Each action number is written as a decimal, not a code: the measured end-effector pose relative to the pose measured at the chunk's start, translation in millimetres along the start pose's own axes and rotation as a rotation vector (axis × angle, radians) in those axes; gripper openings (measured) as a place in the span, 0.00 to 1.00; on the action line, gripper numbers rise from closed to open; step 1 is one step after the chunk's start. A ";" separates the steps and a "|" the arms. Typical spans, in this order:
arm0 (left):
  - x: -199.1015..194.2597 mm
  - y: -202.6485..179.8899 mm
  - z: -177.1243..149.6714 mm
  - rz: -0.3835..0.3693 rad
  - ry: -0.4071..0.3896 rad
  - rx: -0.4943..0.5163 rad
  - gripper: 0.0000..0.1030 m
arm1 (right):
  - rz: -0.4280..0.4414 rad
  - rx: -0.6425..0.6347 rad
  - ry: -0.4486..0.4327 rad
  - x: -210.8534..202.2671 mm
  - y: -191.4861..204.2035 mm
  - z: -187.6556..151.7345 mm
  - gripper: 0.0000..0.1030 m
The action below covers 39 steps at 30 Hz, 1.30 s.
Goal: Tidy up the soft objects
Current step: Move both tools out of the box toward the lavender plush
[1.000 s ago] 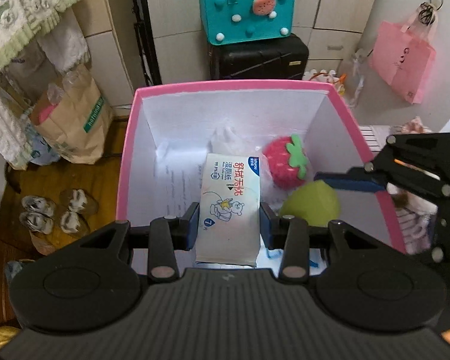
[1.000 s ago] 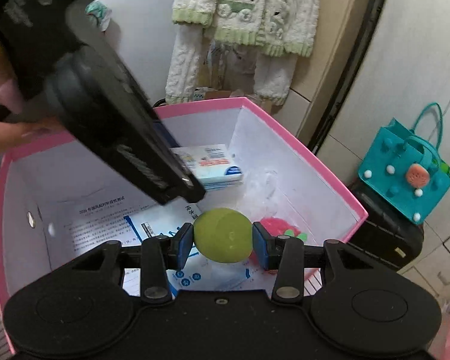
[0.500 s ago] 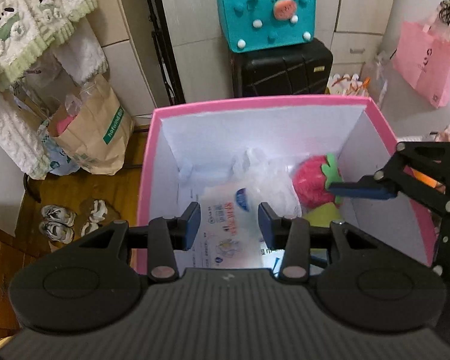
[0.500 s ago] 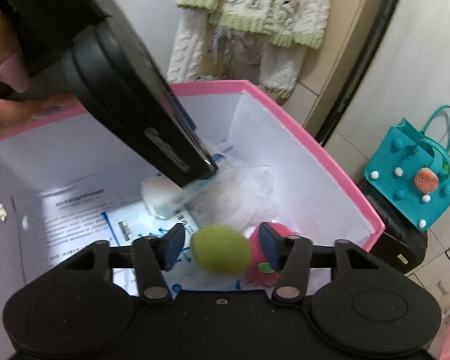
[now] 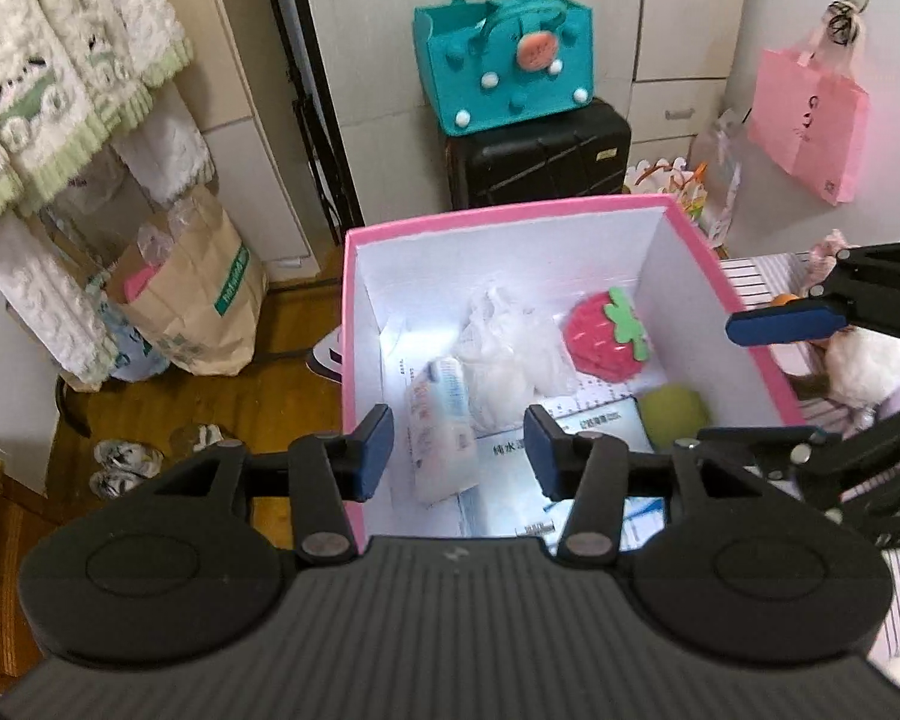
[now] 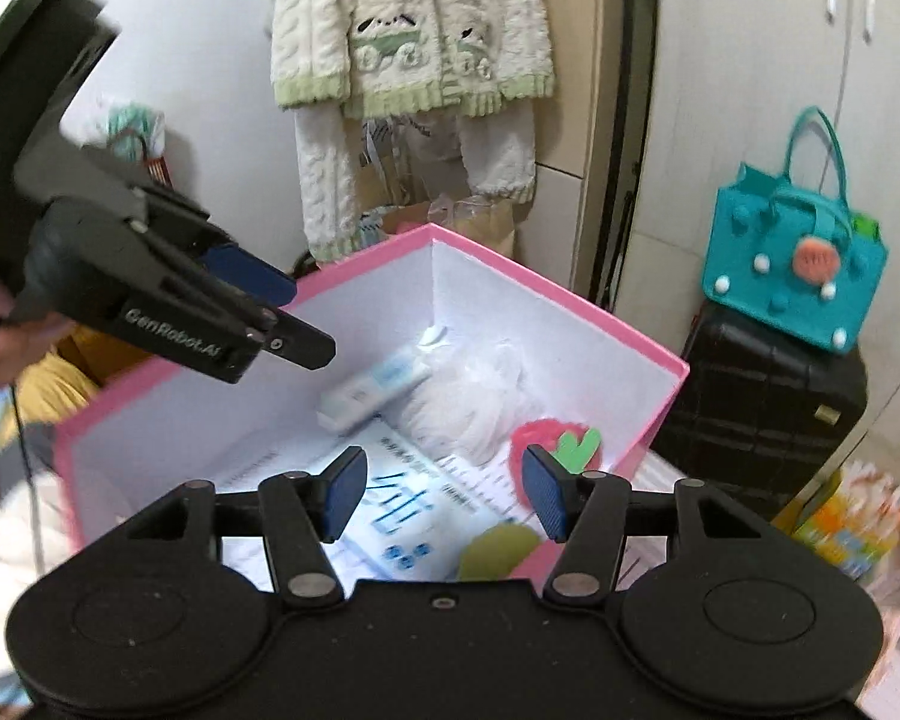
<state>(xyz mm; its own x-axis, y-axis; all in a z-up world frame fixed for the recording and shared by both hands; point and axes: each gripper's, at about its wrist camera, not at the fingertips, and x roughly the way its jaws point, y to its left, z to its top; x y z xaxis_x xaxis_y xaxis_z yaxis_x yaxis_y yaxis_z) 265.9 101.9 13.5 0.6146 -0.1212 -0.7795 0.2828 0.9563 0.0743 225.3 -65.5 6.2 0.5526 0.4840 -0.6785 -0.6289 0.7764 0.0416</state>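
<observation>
A pink box (image 5: 345,324) with white inner walls holds a wet-wipe pack (image 5: 441,450), a crumpled white plastic bag (image 5: 510,354), a red strawberry plush (image 5: 606,339) and a green ball (image 5: 673,414). My left gripper (image 5: 456,459) is open and empty above the box's near edge. My right gripper (image 6: 444,495) is open and empty above the box; it also shows in the left wrist view (image 5: 786,324). In the right wrist view I see the box (image 6: 570,294), the pack (image 6: 372,387), the strawberry (image 6: 546,438) and the ball (image 6: 498,549).
A teal felt bag (image 5: 504,66) sits on a black suitcase (image 5: 540,156) behind the box. A paper bag (image 5: 198,294) and shoes (image 5: 120,462) are on the wooden floor at left. A pink bag (image 5: 807,120) hangs at right. A knitted garment (image 6: 414,30) hangs on the wall.
Both grippers opened and let go: the wipe pack and the green ball dropped into the box. Both grippers then rose and pulled back above it.
</observation>
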 end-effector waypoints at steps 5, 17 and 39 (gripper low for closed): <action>-32.5 1.2 -10.2 -0.092 0.003 -0.011 0.53 | -0.007 0.009 -0.012 -26.3 11.6 -3.7 0.61; -113.8 -18.5 -53.0 -0.098 -0.045 0.074 0.60 | 0.043 -0.018 -0.036 -102.3 53.8 -20.2 0.61; -174.3 -82.7 -127.7 -0.126 -0.088 0.228 0.72 | 0.057 -0.068 -0.095 -187.2 95.2 -85.6 0.68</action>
<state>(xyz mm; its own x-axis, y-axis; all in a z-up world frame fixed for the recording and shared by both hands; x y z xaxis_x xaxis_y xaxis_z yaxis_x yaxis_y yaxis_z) 41.3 77.9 63.8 0.6228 -0.2678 -0.7351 0.5139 0.8485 0.1262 15.2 -116.8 74.4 0.5618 0.5654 -0.6039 -0.6949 0.7186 0.0264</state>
